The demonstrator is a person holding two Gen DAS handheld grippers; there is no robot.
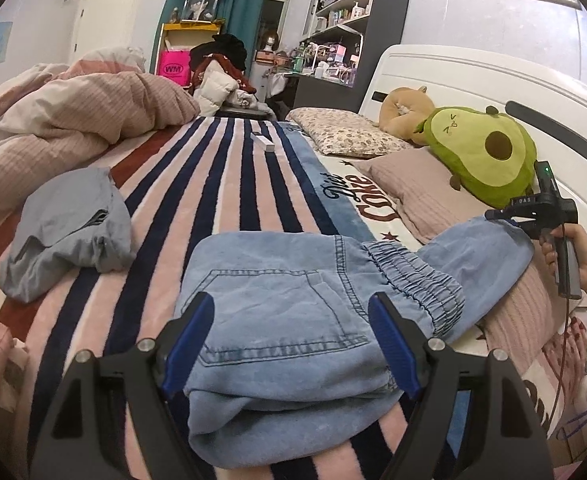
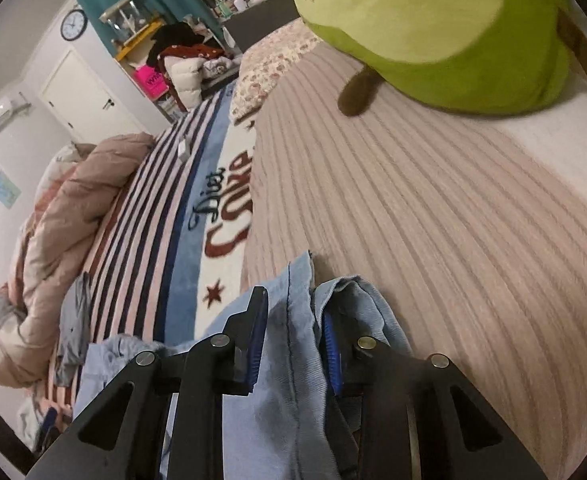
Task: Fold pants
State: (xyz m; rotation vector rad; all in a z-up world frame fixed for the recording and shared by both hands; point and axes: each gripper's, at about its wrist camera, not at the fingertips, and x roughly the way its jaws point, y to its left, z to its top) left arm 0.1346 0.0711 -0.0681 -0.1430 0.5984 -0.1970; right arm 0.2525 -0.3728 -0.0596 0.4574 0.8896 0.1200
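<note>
Light blue denim pants [image 1: 293,320] lie partly folded on the striped bedspread [image 1: 221,184], back pocket up, elastic waistband toward the right. My left gripper [image 1: 291,320] is open, its blue-padded fingers straddling the folded seat end, which lies between them. My right gripper [image 2: 291,312] is shut on a bunched edge of the pants [image 2: 297,360] and holds it over a pink ribbed pillow [image 2: 433,240]. In the left wrist view the right gripper [image 1: 509,216] shows at the far right, gripping the pants' far end.
A crumpled grey garment [image 1: 69,232] lies left of the pants. A pink duvet [image 1: 73,120] is heaped at the far left. An avocado plush [image 1: 481,156] and pillows [image 1: 345,132] sit by the white headboard [image 1: 473,80]. A small white box [image 1: 262,141] lies further up the bedspread.
</note>
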